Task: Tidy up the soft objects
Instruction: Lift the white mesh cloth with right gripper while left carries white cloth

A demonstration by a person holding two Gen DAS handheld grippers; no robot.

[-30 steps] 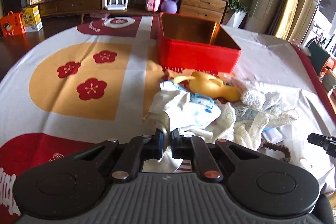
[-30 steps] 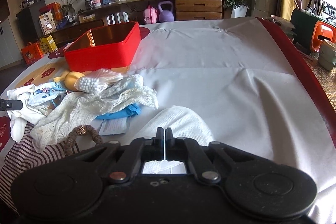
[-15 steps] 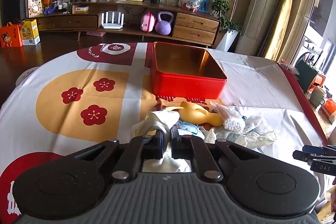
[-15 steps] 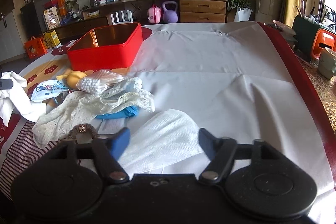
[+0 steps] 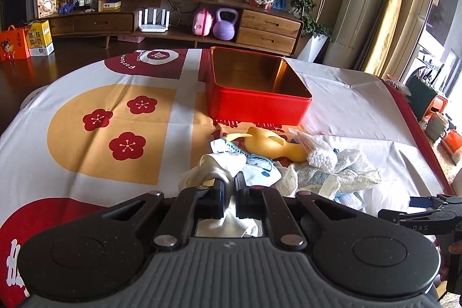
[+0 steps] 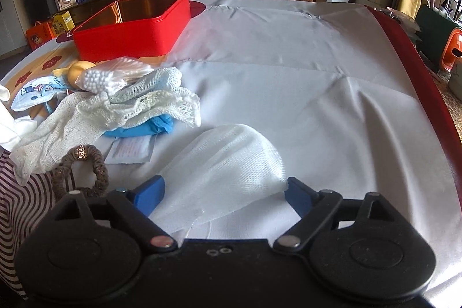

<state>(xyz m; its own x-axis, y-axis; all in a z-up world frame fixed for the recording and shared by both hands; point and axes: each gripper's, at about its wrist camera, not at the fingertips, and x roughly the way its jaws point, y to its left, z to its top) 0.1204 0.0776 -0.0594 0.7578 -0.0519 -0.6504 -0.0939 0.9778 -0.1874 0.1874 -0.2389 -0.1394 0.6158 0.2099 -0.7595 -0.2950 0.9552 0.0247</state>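
Observation:
My left gripper (image 5: 229, 186) is shut on a white cloth (image 5: 213, 163) and holds it above the table, short of the open red tin box (image 5: 257, 103). A pile of soft things lies in front of the box: a yellow rubber toy (image 5: 271, 145), a bag of cotton swabs (image 6: 112, 75), white gauze cloths (image 6: 115, 111) and a blue glove (image 6: 150, 126). My right gripper (image 6: 222, 192) is open, its blue pads either side of a white mesh cloth (image 6: 231, 160) that lies on the table. The right gripper shows at the left wrist view's right edge (image 5: 424, 207).
A braided hair ring (image 6: 83, 166) and a striped cloth (image 6: 20, 192) lie at the near left. A paper card (image 6: 131, 149) lies under the glove. The red box also shows in the right wrist view (image 6: 130, 31). A sideboard with a purple kettlebell (image 5: 225, 25) stands beyond the table.
My left gripper lifted the white cloth up off the pile and pulled back. My right gripper opened and let go of the white mesh cloth.

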